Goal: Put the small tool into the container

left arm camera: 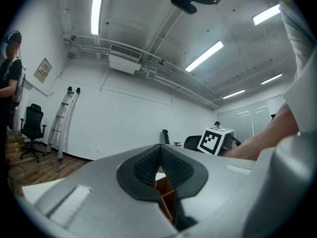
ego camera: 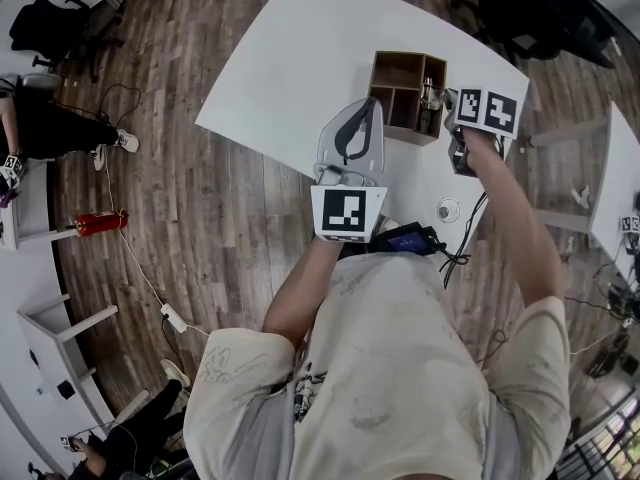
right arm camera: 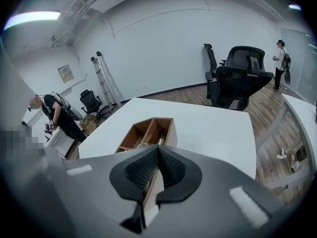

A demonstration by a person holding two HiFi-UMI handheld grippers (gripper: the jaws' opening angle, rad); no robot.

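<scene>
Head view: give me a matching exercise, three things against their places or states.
Things:
1. brown wooden divided box
2. red cylinder
3. left claw

Places or states:
A. lying on the wooden floor
B. shut and empty
C. standing on the white table

Pairs: 1-C, 2-A, 3-B.

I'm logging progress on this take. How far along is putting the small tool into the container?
Done, it seems: a small metallic item lies in the right-hand compartment of the wooden container. In hand: nothing. The left gripper and the right gripper are both shut with nothing between their jaws, and the right one is close beside the container. Left: apparently only drawing the grippers away.
</scene>
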